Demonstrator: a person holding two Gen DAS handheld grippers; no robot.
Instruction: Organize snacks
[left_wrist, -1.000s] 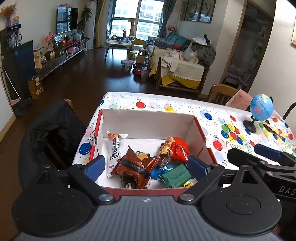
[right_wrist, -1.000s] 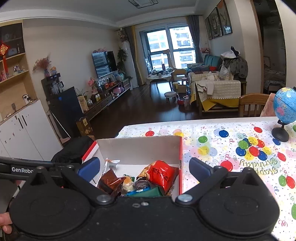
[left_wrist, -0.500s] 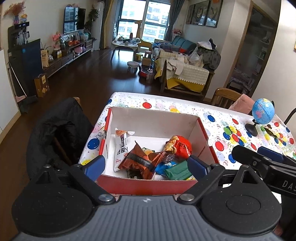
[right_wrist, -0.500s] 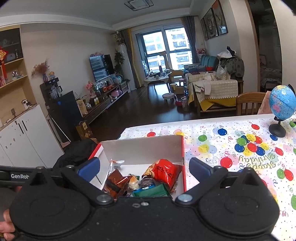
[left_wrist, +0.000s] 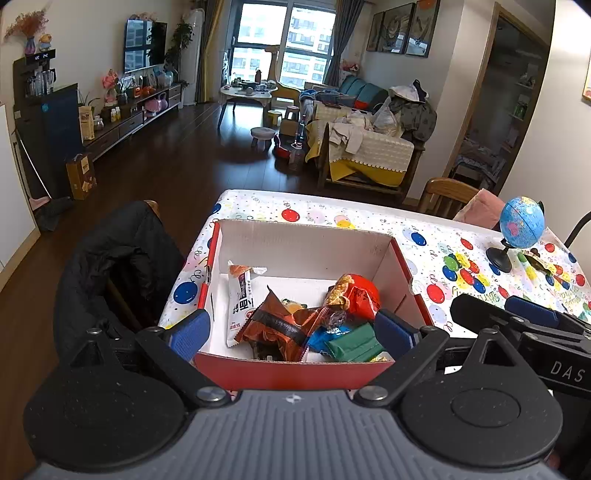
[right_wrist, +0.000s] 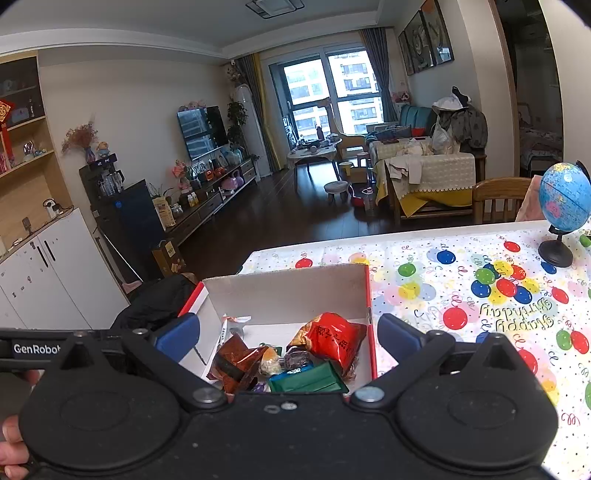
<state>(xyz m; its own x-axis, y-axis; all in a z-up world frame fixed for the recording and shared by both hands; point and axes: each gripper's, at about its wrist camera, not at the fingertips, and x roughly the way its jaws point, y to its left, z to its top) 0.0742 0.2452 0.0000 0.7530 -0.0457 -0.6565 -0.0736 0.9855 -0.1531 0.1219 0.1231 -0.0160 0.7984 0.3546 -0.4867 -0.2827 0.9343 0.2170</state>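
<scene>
A red cardboard box (left_wrist: 306, 247) with a white inside sits on the table near its left edge. It holds several snack packets: a red bag (left_wrist: 360, 293), a brown-orange packet (left_wrist: 273, 326), a white stick packet (left_wrist: 240, 301) and a green packet (left_wrist: 354, 345). The box also shows in the right wrist view (right_wrist: 288, 291). My left gripper (left_wrist: 291, 332) is open and empty, above the box's near wall. My right gripper (right_wrist: 288, 338) is open and empty, just behind the box; it shows at the right of the left wrist view (left_wrist: 517, 325).
The table carries a balloon-print cloth (right_wrist: 480, 288). A small globe (left_wrist: 521, 227) on a black stand is at the back right. A chair with a black jacket (left_wrist: 110, 258) stands left of the table; a wooden chair (left_wrist: 447, 195) stands behind it.
Both grippers have drawn back and risen from the box, so it sits farther away in both views. Both stay open. The snacks have not moved.
</scene>
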